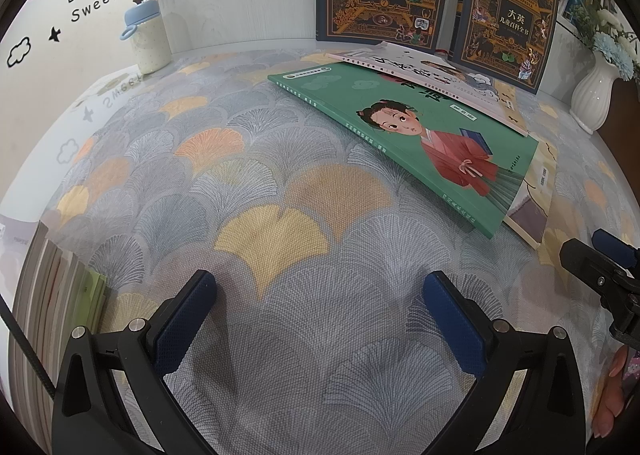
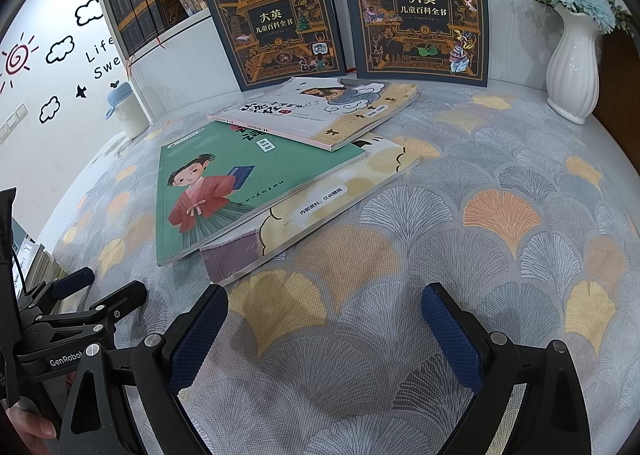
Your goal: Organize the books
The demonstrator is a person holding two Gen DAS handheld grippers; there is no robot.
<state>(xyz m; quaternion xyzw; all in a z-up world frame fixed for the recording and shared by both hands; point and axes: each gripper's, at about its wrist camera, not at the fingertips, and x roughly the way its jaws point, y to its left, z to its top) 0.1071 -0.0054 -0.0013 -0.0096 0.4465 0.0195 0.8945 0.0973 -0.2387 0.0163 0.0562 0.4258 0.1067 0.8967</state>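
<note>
Right wrist view: the right tool (image 2: 324,335) hangs low over the patterned cloth of the desk (image 2: 500,191), jaws spread wide, nothing between them.
Left wrist view: the left tool (image 1: 320,319) is likewise spread wide and empty, just above the cloth, well short of the books.
Book pile: three thin books lie flat and askew near the back of the desk. The white book (image 2: 320,111) lies on top, overlapping the green book (image 2: 224,179), which in turn covers most of the cream book (image 2: 320,199).
Upright volumes: two dark encyclopedias (image 2: 276,19) (image 2: 420,11) lean against the bookshelf (image 2: 168,67) directly behind the pile.
Risk, pile slip: the three covers look glossy and sit fanned out. Pulling one from the edge probably drags or spins the others.
Risk, thin edge: the books lie flush on soft cloth. A jaw likely snags the fabric or pushes the book away instead of getting under it.
Risk, toppling: a shove toward the back can knock the leaning encyclopedias flat onto the pile.
Risk, vase: the white vase (image 2: 576,59) with flowers stands at the right rear corner; a wide sweep of the right tool may tip it.
Risk, cup: the blue-lidded cup (image 1: 146,37) stands at the left rear, within reach of a careless left swing.
Risk, tool collision: both tools work close together and may clash over the same book.
</note>
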